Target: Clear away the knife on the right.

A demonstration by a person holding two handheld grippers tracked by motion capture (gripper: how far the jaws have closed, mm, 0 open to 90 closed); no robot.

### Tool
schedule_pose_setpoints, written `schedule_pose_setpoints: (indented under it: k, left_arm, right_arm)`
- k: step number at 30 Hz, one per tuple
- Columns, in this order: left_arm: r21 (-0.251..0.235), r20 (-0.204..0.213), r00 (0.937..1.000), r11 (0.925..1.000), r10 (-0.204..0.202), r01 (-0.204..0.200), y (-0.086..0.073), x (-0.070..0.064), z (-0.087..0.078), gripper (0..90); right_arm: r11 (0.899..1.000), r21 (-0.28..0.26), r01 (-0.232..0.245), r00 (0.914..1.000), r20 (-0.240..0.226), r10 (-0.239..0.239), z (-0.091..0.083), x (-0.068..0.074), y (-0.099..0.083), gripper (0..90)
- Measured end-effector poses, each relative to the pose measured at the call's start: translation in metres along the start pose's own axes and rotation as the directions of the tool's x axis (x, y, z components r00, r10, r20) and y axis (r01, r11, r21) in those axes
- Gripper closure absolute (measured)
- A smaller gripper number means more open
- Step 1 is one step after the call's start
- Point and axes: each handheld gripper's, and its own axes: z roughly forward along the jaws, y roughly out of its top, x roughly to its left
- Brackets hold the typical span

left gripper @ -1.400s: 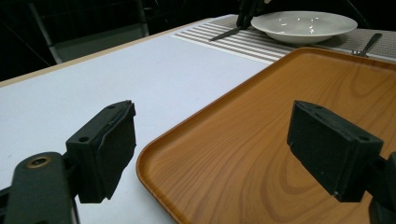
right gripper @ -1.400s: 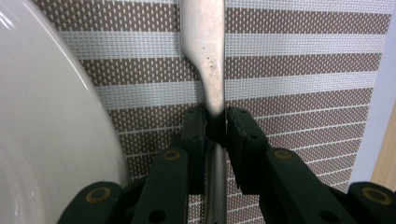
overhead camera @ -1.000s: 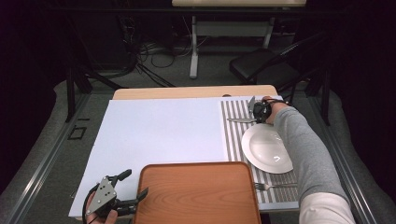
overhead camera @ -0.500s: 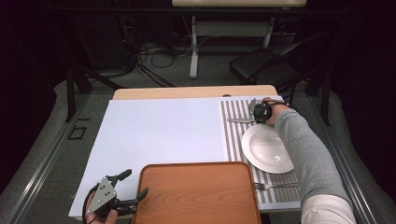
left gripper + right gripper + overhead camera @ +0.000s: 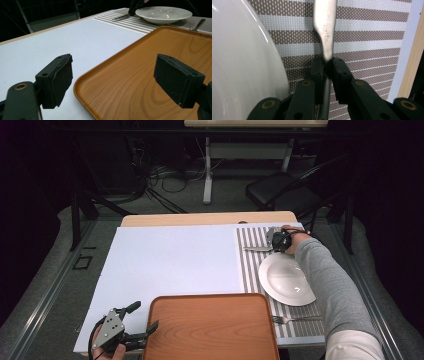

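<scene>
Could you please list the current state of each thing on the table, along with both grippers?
Knife: flat on the striped placemat, handle clamped by the right gripper.
Plate: upright, empty, on the placemat.
Fork: lying flat, untouched.
Wooden tray: empty, flat on the table.
Left gripper: open, jaws either side of the tray's corner.

Brushed-metal knife, woven placemat

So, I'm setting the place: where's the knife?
High view, far right: the knife lies on the striped placemat beyond the plate, pinched by the right gripper.
</scene>
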Motion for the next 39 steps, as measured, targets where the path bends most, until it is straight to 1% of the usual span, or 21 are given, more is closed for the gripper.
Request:
schedule_pose_setpoints:
  k: [1,2,3,5,7,9,12,15,16,17,18,19,21,22,24,29,31,32,34,35,39]
  left_arm:
    - [0.000,0.000,1.0000,1.0000,0.000,0.000,0.000,0.000,0.000,15.9]
    - [0.000,0.000,1.0000,1.0000,0.000,0.000,0.000,0.000,0.000,15.9]
    - [0.001,0.000,1.0000,1.0000,-0.001,0.001,0.000,0.000,0.000,15.9]
    - [0.001,0.000,1.0000,1.0000,-0.001,0.001,0.000,0.000,0.000,15.9]
    - [0.001,0.000,1.0000,1.0000,-0.001,0.001,0.000,0.000,0.000,15.9]
    - [0.002,0.000,1.0000,1.0000,0.002,-0.002,0.000,0.000,0.000,15.9]
    - [0.001,0.000,1.0000,1.0000,0.001,-0.001,0.000,0.000,0.001,16.0]
    - [0.001,0.000,1.0000,1.0000,0.003,-0.003,0.000,0.000,0.000,16.0]
    - [0.001,-0.002,1.0000,1.0000,0.003,-0.003,0.000,0.000,0.000,16.0]
    - [0.000,-0.003,1.0000,1.0000,0.004,-0.004,0.000,0.000,0.000,16.0]
    - [0.000,-0.003,1.0000,1.0000,0.004,-0.004,0.000,0.000,0.000,15.9]
    - [0.000,-0.002,1.0000,1.0000,0.004,-0.004,0.000,0.000,0.000,15.9]
    - [0.000,-0.003,1.0000,1.0000,0.004,-0.004,0.001,0.000,0.000,15.9]
    - [-0.001,0.000,1.0000,1.0000,0.005,-0.005,0.001,0.000,0.000,15.9]
    - [-0.002,0.002,1.0000,1.0000,0.006,-0.006,0.001,0.000,0.000,15.9]
    - [-0.003,0.005,1.0000,1.0000,0.008,-0.008,0.001,0.000,0.001,16.0]
    - [-0.003,0.007,0.9999,1.0000,0.008,-0.008,0.001,0.000,0.001,16.0]
    - [-0.005,0.007,0.9999,1.0000,0.007,-0.007,0.001,0.000,0.001,15.9]
    - [-0.006,0.008,1.0000,1.0000,0.006,-0.006,0.002,0.000,0.001,16.0]
    - [-0.007,0.008,0.9999,0.9999,0.007,-0.007,0.002,0.000,0.001,16.0]
    - [-0.009,0.010,0.9999,0.9999,0.010,-0.010,0.002,-0.001,0.001,16.0]
  right_arm:
    - [1.000,0.000,0.000,1.0000,0.000,0.000,0.000,0.000,0.000,80.1]
    - [0.999,-0.054,-0.007,0.9996,0.026,0.008,0.004,0.002,-0.001,80.2]
    - [0.997,-0.074,-0.008,0.9991,0.040,0.011,0.005,0.002,-0.002,80.2]
    - [0.998,-0.055,-0.006,0.9993,0.035,0.008,0.003,0.002,-0.001,80.2]
    - [0.996,-0.088,-0.006,0.9982,0.060,0.012,0.003,0.002,-0.001,80.2]
    - [0.997,-0.072,-0.011,0.9984,0.055,0.015,0.001,0.003,-0.001,80.2]
    - [1.000,-0.012,-0.011,0.9988,0.047,0.012,-0.006,0.001,0.000,80.2]
    - [0.999,-0.051,-0.007,0.9975,0.069,0.011,-0.006,0.001,0.000,80.2]
    - [1.000,0.027,0.003,0.9989,0.046,-0.004,-0.014,0.000,0.003,80.2]
    - [1.000,0.009,0.008,0.9983,0.058,-0.009,-0.013,0.001,0.003,80.2]
    - [0.998,-0.057,-0.005,0.9956,0.094,0.011,-0.010,0.003,0.001,80.2]
    - [0.996,-0.086,-0.003,0.9937,0.112,0.012,-0.009,0.004,0.001,80.2]
    - [0.998,-0.070,-0.001,0.9941,0.108,0.009,-0.012,0.004,0.002,80.2]
    - [0.999,0.049,0.011,0.9982,0.058,-0.014,-0.025,0.002,0.008,80.2]
    - [0.999,-0.040,0.008,0.9948,0.102,-0.004,-0.023,0.005,0.007,80.1]
    - [1.000,-0.013,0.000,0.9940,0.110,0.001,-0.032,0.011,0.008,80.2]
    - [0.999,-0.037,0.004,0.9918,0.128,0.001,-0.033,0.014,0.008,80.2]
    - [1.000,0.021,0.018,0.9946,0.102,-0.020,-0.040,0.013,0.010,80.2]
    - [1.000,0.022,0.012,0.9946,0.103,-0.014,-0.042,0.016,0.010,80.2]
    - [1.000,-0.031,0.002,0.9910,0.134,0.002,-0.042,0.020,0.009,80.2]
    - [0.999,-0.048,-0.007,0.9880,0.154,0.014,-0.049,0.026,0.010,80.2]
